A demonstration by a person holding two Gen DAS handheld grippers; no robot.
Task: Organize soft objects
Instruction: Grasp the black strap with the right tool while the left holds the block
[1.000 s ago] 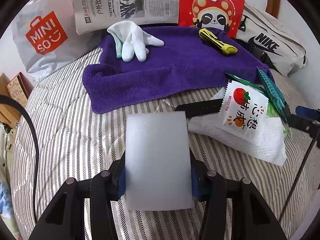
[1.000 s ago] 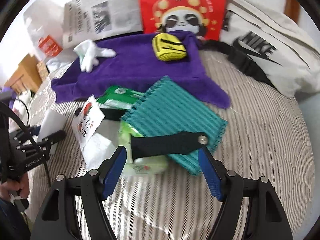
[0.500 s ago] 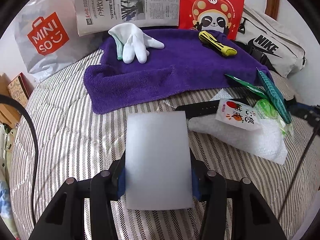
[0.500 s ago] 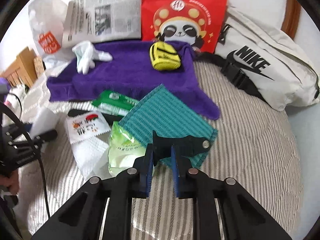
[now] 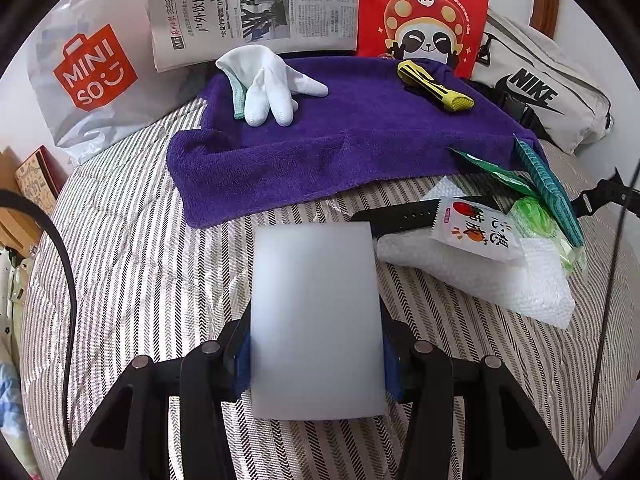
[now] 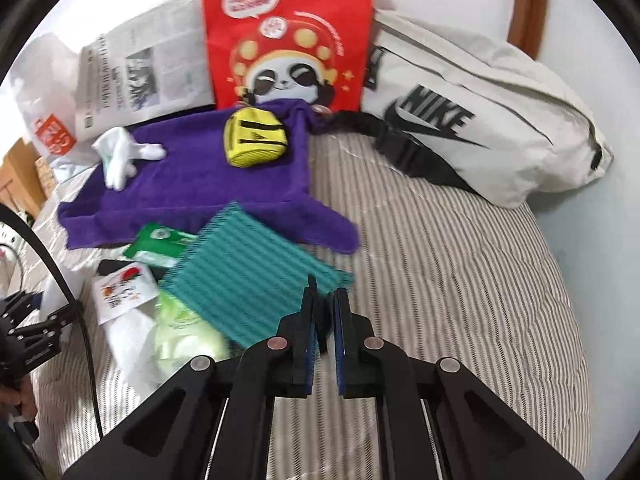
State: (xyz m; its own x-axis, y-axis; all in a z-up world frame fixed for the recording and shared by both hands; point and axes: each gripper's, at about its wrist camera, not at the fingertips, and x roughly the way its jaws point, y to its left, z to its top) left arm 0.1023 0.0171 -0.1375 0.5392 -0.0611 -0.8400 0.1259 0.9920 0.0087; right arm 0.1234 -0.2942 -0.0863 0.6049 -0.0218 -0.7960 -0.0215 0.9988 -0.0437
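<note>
White and smooth, one flat foam sheet [image 5: 316, 320] sits gripped in my left gripper [image 5: 316, 364] over the striped bed [image 5: 132, 264], long side pointing away from me, while my right gripper [image 6: 324, 316] is pinched tight on one black strap [image 6: 311, 292] beside one ribbed teal cloth [image 6: 256, 264]

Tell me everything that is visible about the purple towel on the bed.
The purple terry-cloth towel looks thick and fuzzy. It lies spread flat on the striped bed cover, its near edge folded over into a thicker band, one corner stretching out toward the right. A white fabric glove and a small yellow pouch with black stripes rest on it. A teal ribbed cloth overlaps its near edge.
</note>
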